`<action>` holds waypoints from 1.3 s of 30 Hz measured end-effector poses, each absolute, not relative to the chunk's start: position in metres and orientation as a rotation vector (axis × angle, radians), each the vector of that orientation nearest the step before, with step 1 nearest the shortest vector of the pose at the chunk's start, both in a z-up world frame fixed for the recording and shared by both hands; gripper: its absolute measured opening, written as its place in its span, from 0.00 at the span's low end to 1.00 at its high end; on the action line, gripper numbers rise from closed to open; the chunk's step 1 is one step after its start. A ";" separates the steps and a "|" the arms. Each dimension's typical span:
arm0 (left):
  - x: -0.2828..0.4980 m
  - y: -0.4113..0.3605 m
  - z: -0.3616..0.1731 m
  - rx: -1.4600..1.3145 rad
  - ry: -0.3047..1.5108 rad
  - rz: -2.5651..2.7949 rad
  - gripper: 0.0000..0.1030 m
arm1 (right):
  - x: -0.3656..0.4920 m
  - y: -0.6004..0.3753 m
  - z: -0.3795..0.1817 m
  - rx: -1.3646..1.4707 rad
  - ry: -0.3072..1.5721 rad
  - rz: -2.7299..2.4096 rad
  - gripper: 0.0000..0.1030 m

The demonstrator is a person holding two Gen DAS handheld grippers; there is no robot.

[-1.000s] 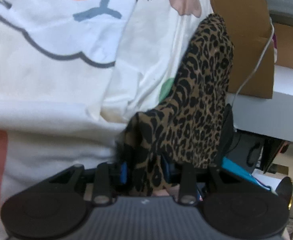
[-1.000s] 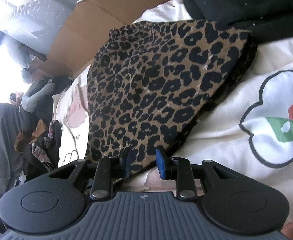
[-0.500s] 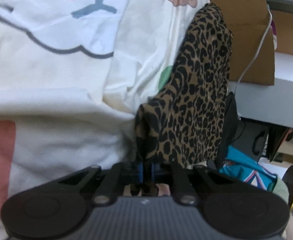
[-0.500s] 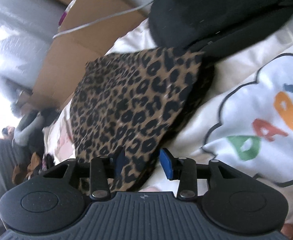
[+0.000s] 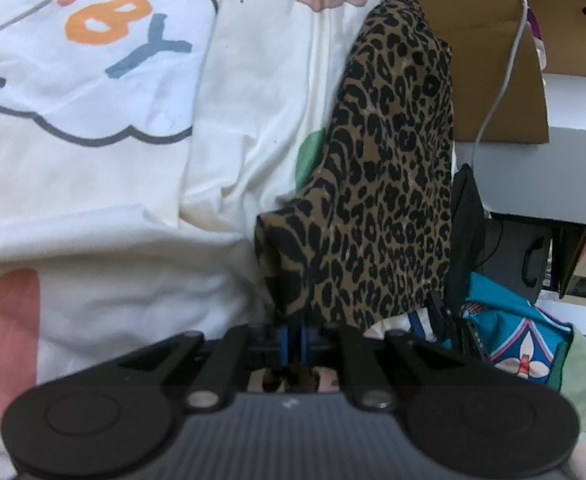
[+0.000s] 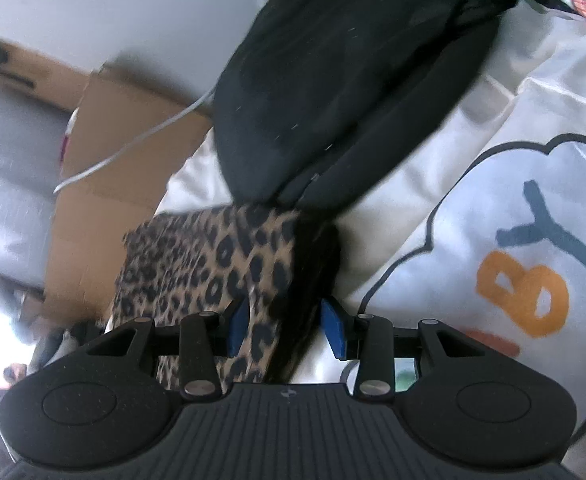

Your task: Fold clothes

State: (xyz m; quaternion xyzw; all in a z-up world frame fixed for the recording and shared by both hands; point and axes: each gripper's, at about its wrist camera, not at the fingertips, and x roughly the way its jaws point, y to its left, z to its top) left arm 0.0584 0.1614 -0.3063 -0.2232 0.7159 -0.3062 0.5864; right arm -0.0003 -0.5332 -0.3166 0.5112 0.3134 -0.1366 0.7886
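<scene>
A leopard-print garment (image 5: 389, 184) lies on a white printed bed cover (image 5: 113, 160). My left gripper (image 5: 295, 338) is shut on the near corner of the garment, and the cloth rises from its pads. In the right wrist view the same garment (image 6: 213, 264) lies folded, and my right gripper (image 6: 287, 324) is open with its blue pads either side of the garment's near folded edge, not pinching it.
A black garment (image 6: 353, 80) lies beyond the leopard one. A cardboard box (image 5: 489, 52) with a white cable (image 5: 497, 92) stands at the bed's edge. A teal patterned cloth (image 5: 517, 340) sits at the right. The cover (image 6: 533, 240) carries coloured letters.
My left gripper closed on the garment's corner and holds it. My right gripper swung along the garment towards the black clothing and stays open astride the folded edge.
</scene>
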 end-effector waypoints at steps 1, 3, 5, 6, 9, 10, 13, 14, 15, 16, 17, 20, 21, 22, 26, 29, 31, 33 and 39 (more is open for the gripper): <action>0.059 0.160 -0.306 -0.516 1.670 -0.716 0.06 | 0.001 -0.535 -0.319 1.110 0.673 -0.302 0.45; 0.059 0.158 -0.306 -0.507 1.673 -0.720 0.06 | 0.004 -0.539 -0.324 1.128 0.669 -0.314 0.45; 0.059 0.157 -0.307 -0.505 1.677 -0.720 0.06 | 0.007 -0.540 -0.327 1.137 0.661 -0.317 0.45; 0.059 0.157 -0.307 -0.506 1.680 -0.717 0.06 | 0.008 -0.540 -0.329 1.142 0.657 -0.317 0.45; 0.059 0.154 -0.310 -0.509 1.686 -0.705 0.06 | 0.011 -0.541 -0.335 1.150 0.633 -0.298 0.45; 0.058 0.154 -0.310 -0.511 1.687 -0.702 0.06 | 0.011 -0.543 -0.337 1.161 0.618 -0.290 0.45; 0.059 0.155 -0.310 -0.509 1.687 -0.703 0.06 | 0.010 -0.546 -0.342 1.183 0.591 -0.276 0.45; 0.059 0.155 -0.310 -0.511 1.687 -0.702 0.06 | 0.009 -0.546 -0.341 1.179 0.587 -0.270 0.45; 0.059 0.156 -0.309 -0.510 1.687 -0.700 0.06 | 0.008 -0.545 -0.340 1.175 0.583 -0.263 0.45; 0.059 0.157 -0.309 -0.514 1.686 -0.697 0.06 | 0.007 -0.545 -0.339 1.170 0.580 -0.256 0.42; 0.059 0.157 -0.309 -0.518 1.686 -0.694 0.06 | 0.005 -0.546 -0.338 1.181 0.567 -0.244 0.41; 0.058 0.158 -0.310 -0.528 1.684 -0.686 0.06 | -0.005 -0.549 -0.334 1.236 0.505 -0.214 0.39; 0.058 0.158 -0.311 -0.530 1.684 -0.683 0.06 | -0.005 -0.550 -0.334 1.236 0.506 -0.214 0.39; 0.057 0.157 -0.312 -0.534 1.685 -0.683 0.06 | -0.003 -0.550 -0.334 1.233 0.518 -0.220 0.39; 0.057 0.156 -0.319 -0.546 1.690 -0.668 0.06 | 0.006 -0.554 -0.338 1.216 0.572 -0.239 0.39; 0.056 0.154 -0.324 -0.552 1.692 -0.648 0.06 | 0.012 -0.555 -0.340 1.204 0.578 -0.228 0.40; 0.056 0.153 -0.326 -0.553 1.692 -0.643 0.06 | 0.016 -0.556 -0.342 1.203 0.573 -0.219 0.40; 0.056 0.151 -0.328 -0.554 1.690 -0.637 0.07 | 0.018 -0.556 -0.343 1.207 0.566 -0.208 0.40; 0.043 0.148 -0.328 -0.589 1.662 -0.601 0.07 | 0.027 -0.559 -0.341 1.200 0.589 -0.170 0.37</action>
